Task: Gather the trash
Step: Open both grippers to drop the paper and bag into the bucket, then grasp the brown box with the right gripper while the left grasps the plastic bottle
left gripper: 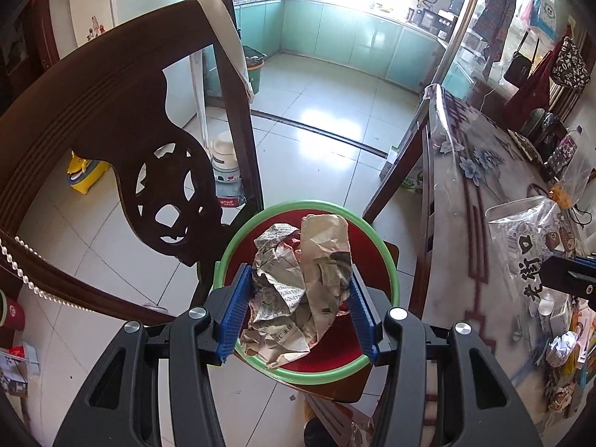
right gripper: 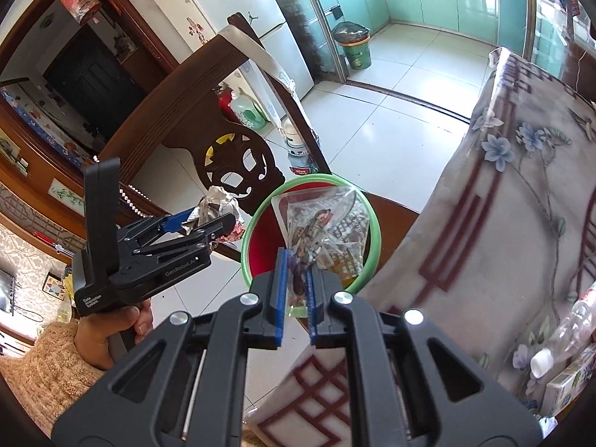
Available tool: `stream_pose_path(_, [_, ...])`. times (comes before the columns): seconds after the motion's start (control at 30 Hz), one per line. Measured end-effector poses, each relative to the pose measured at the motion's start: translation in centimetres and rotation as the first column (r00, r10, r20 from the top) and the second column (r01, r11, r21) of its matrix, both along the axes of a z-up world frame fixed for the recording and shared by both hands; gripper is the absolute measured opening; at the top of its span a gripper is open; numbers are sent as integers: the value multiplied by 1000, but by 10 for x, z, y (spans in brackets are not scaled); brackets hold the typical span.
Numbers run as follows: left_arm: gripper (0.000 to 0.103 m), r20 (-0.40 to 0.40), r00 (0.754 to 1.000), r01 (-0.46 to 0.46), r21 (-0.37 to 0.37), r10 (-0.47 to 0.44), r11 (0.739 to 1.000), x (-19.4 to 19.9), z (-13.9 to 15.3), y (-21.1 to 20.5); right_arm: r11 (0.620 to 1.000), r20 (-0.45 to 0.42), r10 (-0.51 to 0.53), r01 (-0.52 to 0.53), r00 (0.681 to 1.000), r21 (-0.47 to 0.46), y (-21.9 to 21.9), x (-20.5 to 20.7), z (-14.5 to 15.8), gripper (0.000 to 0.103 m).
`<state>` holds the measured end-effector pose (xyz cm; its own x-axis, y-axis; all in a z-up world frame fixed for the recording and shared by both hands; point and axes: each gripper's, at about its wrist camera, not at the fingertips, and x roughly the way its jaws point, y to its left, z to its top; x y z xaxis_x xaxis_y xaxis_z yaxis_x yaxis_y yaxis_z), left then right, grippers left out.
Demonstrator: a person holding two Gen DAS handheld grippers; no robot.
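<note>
While hovering over the green-rimmed bin (left gripper: 387, 260), left gripper (left gripper: 298, 305) clamping crumpled paper (left gripper: 294, 290) between its jaws, right gripper (right gripper: 297, 290) pinching a clear plastic wrapper (right gripper: 324, 227) with jaws nearly closed. Crowding the bin: chair back (left gripper: 111, 130) on one side, counter (left gripper: 465, 186) edge on the other; tiled floor (left gripper: 327, 111) lying open beyond. Showing only from the right wrist: a hand (right gripper: 108, 331) gripping the left tool.

Crumpled matt newspaper (left gripper: 294, 290), clear glossy plastic wrapper (right gripper: 327, 231), green plastic bin rim (left gripper: 387, 257), dark polished wooden chair (left gripper: 111, 119), glossy floor tiles (left gripper: 316, 119).
</note>
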<state>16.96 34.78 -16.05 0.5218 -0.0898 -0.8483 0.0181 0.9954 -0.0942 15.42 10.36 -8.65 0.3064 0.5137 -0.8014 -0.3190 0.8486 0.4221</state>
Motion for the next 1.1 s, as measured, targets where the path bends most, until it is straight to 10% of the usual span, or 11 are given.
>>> stream_pose_path(0.07, [57,6,1000,4,6,-4,1000,5,2,0,1000,0,12,-12,1000,10,4,7,-1,12])
stream_pose_path(0.17, [72,25,999,-23,4,23,1000,11,8,3,1000,11,-12,12,1000,16,5,11,-1,49])
stream_pose_path(0.73, [71,81,979,191,-19,-189,981,-13,28,-85,981,76,-182,186,980,-52,-76,-37,28,49])
stream_pose_path(1.1, [71,77,907,417,-40,-413,908,-33,30,-194,801,55,-581,582,812,-140,-274,-82,21,58])
